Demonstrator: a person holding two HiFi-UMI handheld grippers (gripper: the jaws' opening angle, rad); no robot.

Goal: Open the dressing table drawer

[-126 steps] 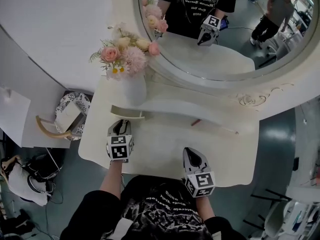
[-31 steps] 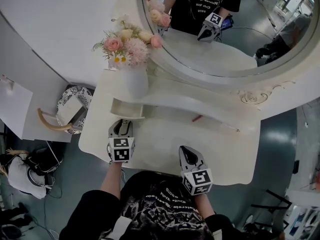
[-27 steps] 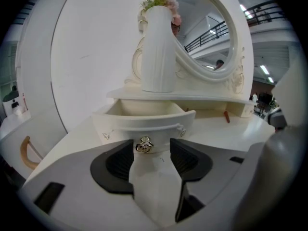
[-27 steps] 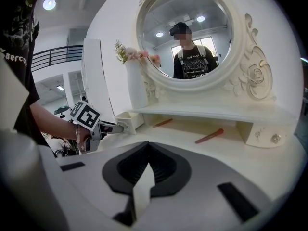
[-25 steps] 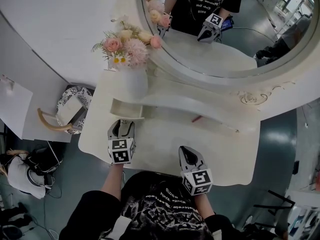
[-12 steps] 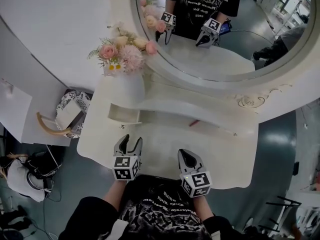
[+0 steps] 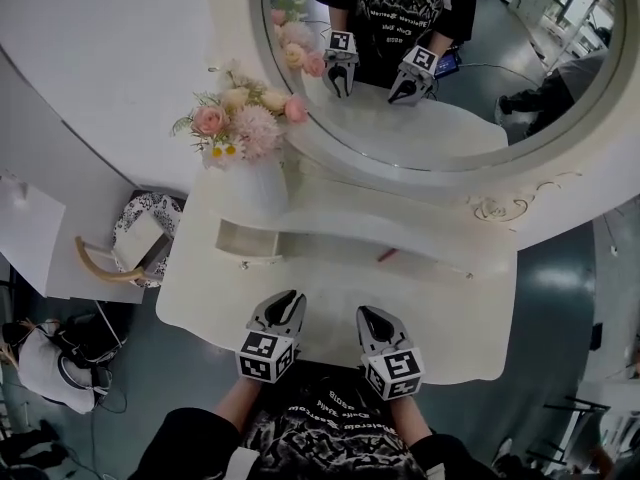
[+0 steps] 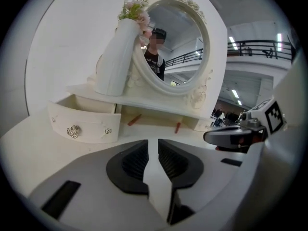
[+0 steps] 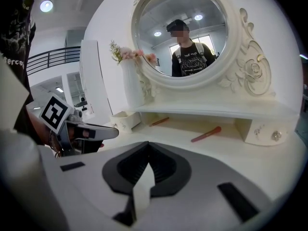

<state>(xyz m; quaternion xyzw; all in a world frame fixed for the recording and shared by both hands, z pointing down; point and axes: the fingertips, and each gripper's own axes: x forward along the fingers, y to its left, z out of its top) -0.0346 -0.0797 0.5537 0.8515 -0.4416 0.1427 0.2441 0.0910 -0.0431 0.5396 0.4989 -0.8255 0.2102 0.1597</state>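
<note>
The small left drawer (image 7: 247, 240) of the white dressing table (image 7: 330, 290) stands pulled out, and its front with a metal rose knob (image 8: 73, 132) shows in the left gripper view. My left gripper (image 7: 285, 304) hovers over the table's front edge, well clear of the drawer. Its jaws (image 8: 153, 141) are closing with a narrow gap and nothing between them. My right gripper (image 7: 370, 317) hangs beside it near the front edge, shut and empty (image 9: 147, 146).
A white vase of pink flowers (image 7: 250, 178) stands on the shelf above the drawer, under the oval mirror (image 7: 440, 88). A red pencil (image 7: 388, 255) lies below the shelf. The right drawer (image 9: 262, 131) is closed. A patterned basket (image 7: 135, 240) sits on the floor to the left.
My left gripper drew back from the drawer toward the front edge and to the right, and its jaws narrowed. The drawer stays pulled out. The right gripper has barely moved.
</note>
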